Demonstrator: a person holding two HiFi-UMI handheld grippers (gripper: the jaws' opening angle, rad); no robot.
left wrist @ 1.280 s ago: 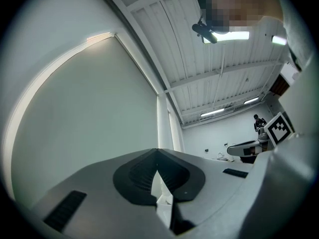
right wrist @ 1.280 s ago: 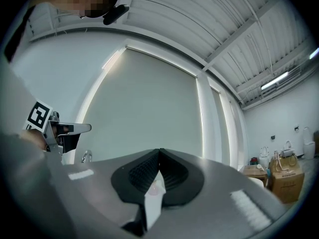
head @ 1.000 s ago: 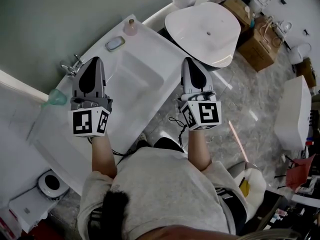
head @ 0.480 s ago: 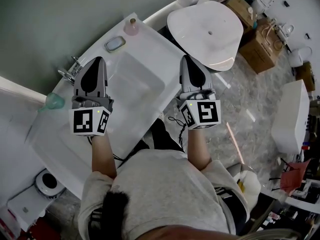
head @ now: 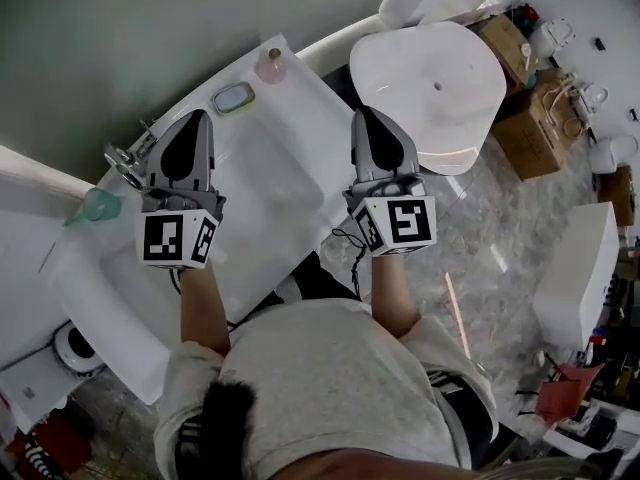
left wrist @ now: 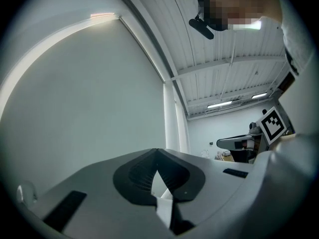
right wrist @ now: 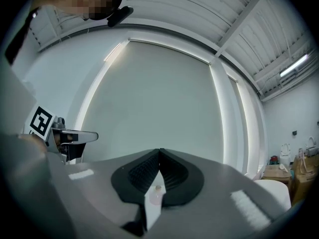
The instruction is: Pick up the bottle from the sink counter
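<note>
Bottle stands on the counter; left gripper, right gripper jaws together, empty.

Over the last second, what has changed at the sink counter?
The left gripper and right gripper moved forward over the sink counter, the right one drawing nearer the pink bottle. Nothing was taken hold of or let go. Both grippers stay shut and empty, and the bottle stands untouched at the counter's back corner.
</note>
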